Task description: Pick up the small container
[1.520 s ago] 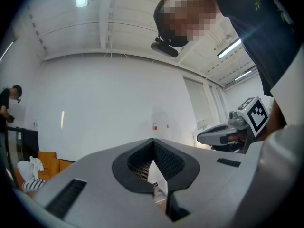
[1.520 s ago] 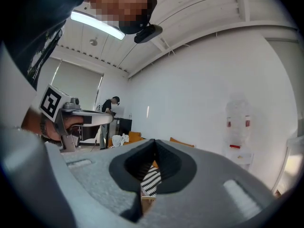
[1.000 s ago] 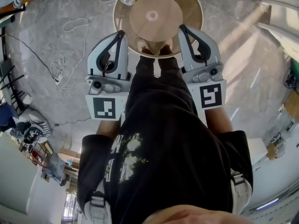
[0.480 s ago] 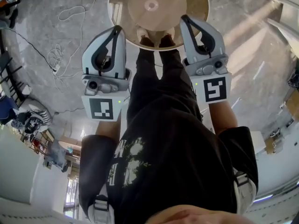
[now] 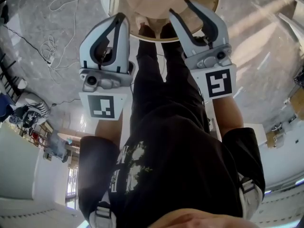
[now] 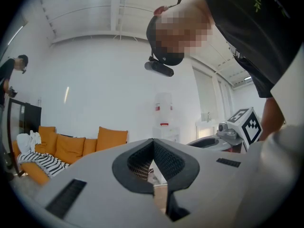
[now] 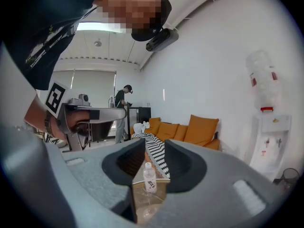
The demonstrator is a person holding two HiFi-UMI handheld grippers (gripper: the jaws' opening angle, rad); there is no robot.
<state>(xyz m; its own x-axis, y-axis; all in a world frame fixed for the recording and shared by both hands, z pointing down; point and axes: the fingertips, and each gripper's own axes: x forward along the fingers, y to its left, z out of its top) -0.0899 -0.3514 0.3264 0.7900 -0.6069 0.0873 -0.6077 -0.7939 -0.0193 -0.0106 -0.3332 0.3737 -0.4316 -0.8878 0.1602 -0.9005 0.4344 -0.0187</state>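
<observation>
The small container is a clear little bottle with a white cap and a printed label. It stands upright on the round glass table, seen some way off through the gap of my right gripper. That gripper's jaws have just been opening and stand open with nothing between them. In the head view the right gripper reaches over the table's rim. My left gripper is beside it with its fingertips together, shut and empty. The head view does not show the bottle.
The person's shoes stand at the table's near edge. Cables lie on the floor to the left. Beyond the table are an orange sofa with a striped cloth, a water dispenser and a standing person.
Both grippers have come down and closer to the table. The right jaws went from shut to open. The table has slid up the head view and the bottle has left it.
</observation>
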